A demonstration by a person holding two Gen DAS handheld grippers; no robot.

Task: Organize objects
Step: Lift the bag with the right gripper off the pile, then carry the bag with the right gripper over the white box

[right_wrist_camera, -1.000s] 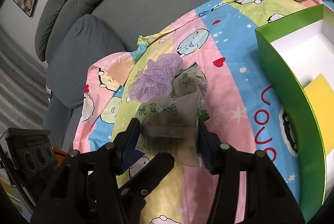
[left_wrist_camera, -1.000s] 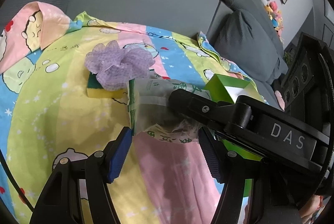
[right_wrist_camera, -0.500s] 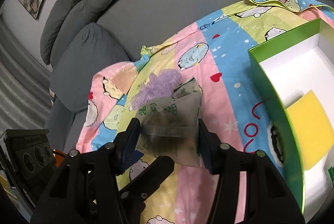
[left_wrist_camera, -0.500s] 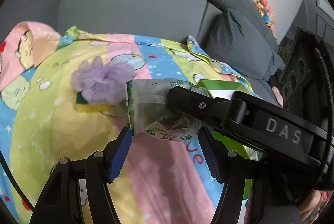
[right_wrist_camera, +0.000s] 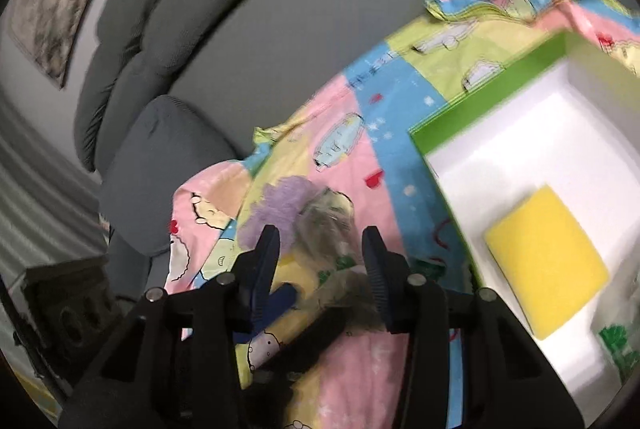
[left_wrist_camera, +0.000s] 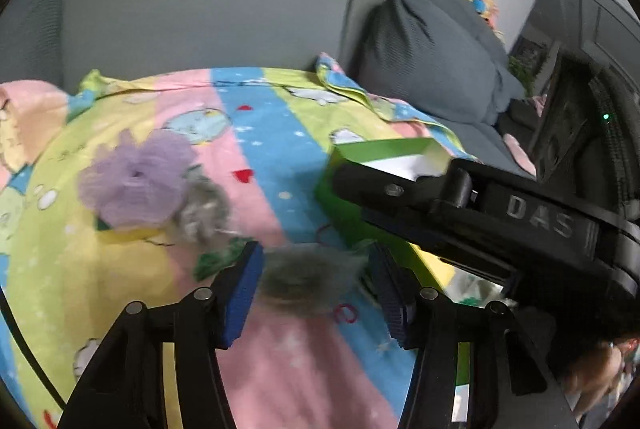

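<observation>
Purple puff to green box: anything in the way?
A blurred grey packet sits against the purple puff on its box-facing side. Past it, only blanket up to the green box, whose near wall the right gripper overhangs.

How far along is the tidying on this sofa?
Done: a yellow sponge and a printed packet lie in the green box. In hand: a blurred packet shows between the fingers of the left gripper, but it is unclear whether it is gripped. Left: the purple puff and the grey packet beside it on the blanket.
</observation>
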